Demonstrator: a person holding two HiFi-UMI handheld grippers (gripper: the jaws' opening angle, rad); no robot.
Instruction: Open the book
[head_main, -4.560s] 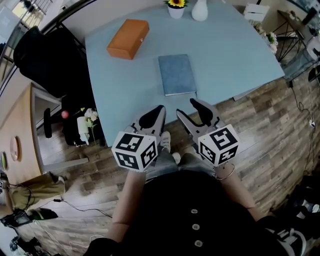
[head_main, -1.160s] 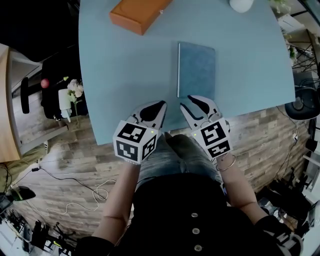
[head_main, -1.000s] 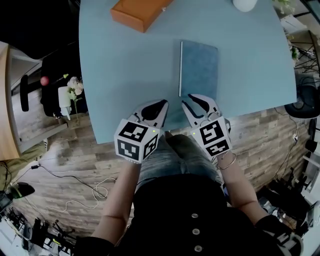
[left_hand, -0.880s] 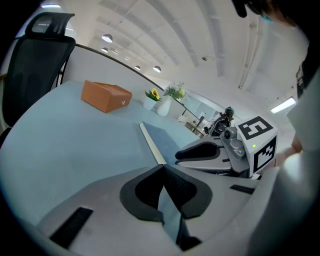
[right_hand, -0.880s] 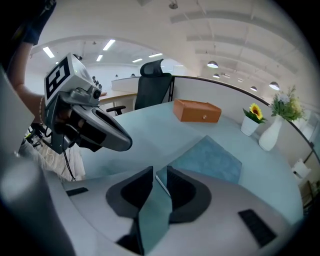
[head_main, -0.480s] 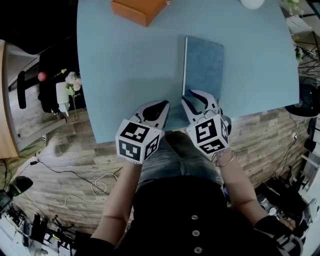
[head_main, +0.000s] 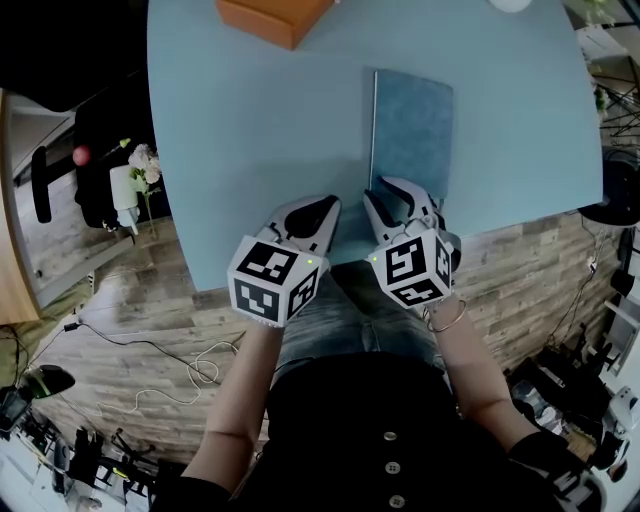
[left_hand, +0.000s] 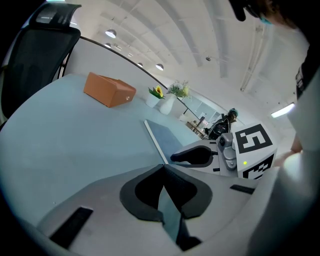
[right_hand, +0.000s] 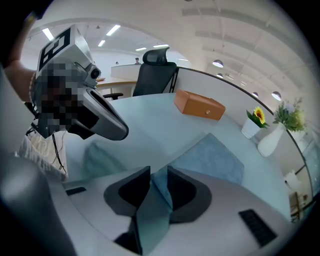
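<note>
My left claw (head_main: 322, 206) hangs over the table (head_main: 240, 130), tips together and empty. My right claw (head_main: 392, 190), jaws narrowly apart, hides the closed book (head_main: 412, 125) at its near edge; I can't tell if they touch. The orange box (head_main: 272, 14) is cut off.

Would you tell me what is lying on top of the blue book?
Nothing lies on the visible cover of the book. The right gripper overlaps its near end in the head view, hiding that strip; contact cannot be told.
</note>
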